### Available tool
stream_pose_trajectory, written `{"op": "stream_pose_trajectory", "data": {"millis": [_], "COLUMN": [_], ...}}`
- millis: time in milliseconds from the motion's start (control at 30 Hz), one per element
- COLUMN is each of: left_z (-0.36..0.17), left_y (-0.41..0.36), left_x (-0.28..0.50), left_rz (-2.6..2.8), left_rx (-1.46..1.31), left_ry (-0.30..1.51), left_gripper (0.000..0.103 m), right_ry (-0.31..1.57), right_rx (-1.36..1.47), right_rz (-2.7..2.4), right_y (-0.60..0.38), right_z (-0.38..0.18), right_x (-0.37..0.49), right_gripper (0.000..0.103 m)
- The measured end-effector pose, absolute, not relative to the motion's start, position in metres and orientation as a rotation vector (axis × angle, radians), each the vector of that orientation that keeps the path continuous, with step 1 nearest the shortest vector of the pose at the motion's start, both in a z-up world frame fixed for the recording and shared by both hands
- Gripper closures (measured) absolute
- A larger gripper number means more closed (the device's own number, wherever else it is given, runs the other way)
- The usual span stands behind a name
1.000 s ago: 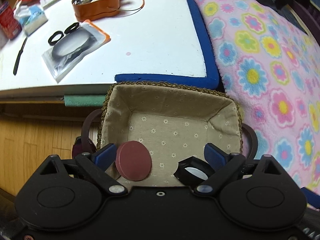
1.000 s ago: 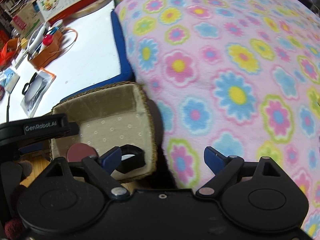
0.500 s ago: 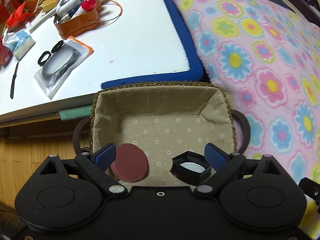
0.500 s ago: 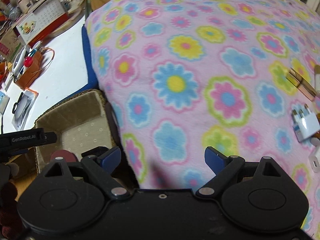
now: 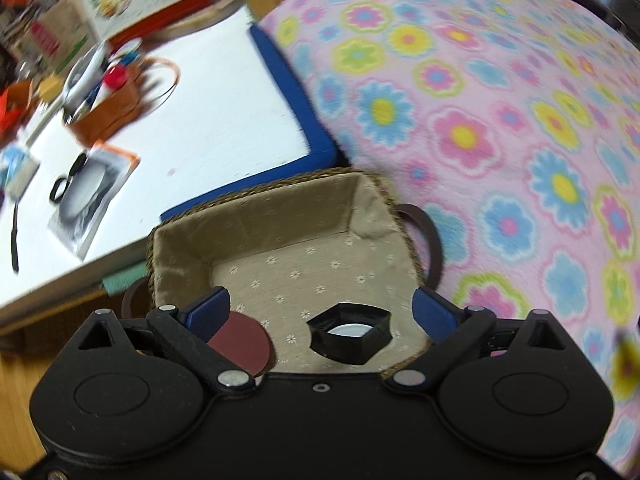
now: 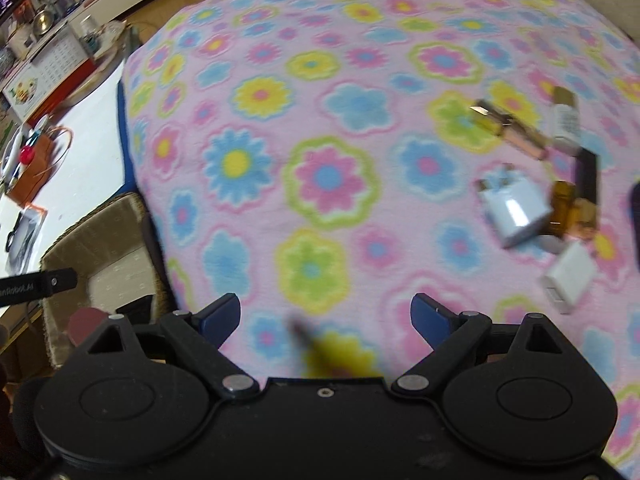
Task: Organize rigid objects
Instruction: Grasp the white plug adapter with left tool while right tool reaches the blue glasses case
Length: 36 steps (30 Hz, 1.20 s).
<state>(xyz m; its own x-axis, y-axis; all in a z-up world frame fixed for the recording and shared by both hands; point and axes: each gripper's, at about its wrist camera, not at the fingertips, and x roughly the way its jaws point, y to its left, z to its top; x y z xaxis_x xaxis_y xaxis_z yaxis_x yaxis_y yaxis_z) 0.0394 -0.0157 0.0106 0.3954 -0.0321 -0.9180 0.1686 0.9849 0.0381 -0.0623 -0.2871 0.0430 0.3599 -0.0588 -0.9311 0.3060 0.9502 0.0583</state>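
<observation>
A woven basket (image 5: 256, 208) with beige lining sits between the white table and the flowered blanket. Inside it lie a dark red disc (image 5: 244, 344) and a black hexagonal ring with a white centre (image 5: 350, 334). My left gripper (image 5: 322, 312) hovers open over the basket with nothing between its fingers. My right gripper (image 6: 326, 318) is over the blanket, jaws opening, nothing between them. To its right lie a white charger plug (image 6: 514, 210), a white adapter (image 6: 568, 276), an amber bottle (image 6: 572, 210) and a gold tube (image 6: 508, 128). The basket (image 6: 108, 220) shows at the left.
The pink flowered blanket (image 5: 500, 120) covers the bed on the right. The white table (image 5: 200, 120) with a blue edge holds an orange pouch of pens (image 5: 108, 108), a bagged lens ring (image 5: 88, 196) and boxes at the back.
My right gripper has swung right from the basket across the blanket, bringing the chargers and bottles into view. The left view has rolled and shifted right; the basket's contents have not moved.
</observation>
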Motion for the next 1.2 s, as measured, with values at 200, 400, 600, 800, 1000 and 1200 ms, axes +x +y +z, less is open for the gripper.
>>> {"op": "stream_pose_trajectory", "data": {"millis": [200,400,600,800,1000,1200], "left_z": [0.014,0.022,0.026,0.032,0.039,0.041], "left_y": [-0.032,-0.059,-0.115,-0.185,-0.249,-0.290], "left_x": [0.029,0.018,0.005,-0.011,-0.024,-0.017], "left_rz": [-0.211,-0.283,-0.399,-0.500,-0.593,-0.622], "left_rx": [0.155,0.113,0.123,0.206,0.272,0.213], "left_ry": [1.147,1.158,1.196,1.196,1.188,1.224], "left_gripper": [0.008,0.008,0.008,0.008,0.008,0.008], "right_ry": [1.146,1.087,1.042,1.046,1.061,1.074], "right_rx": [0.217,0.241,0.195,0.250,0.270,0.275], "right_rz": [-0.292,-0.385,-0.513,-0.650,-0.666,-0.652], "right_y": [-0.316,-0.367,-0.426,-0.486,-0.502,-0.508], "right_z": [0.054,0.077,0.096,0.085,0.066,0.050], "right_x": [-0.081,-0.094,-0.107,-0.128,-0.128,-0.126], "right_gripper": [0.006,0.006,0.002,0.002,0.006,0.013]}}
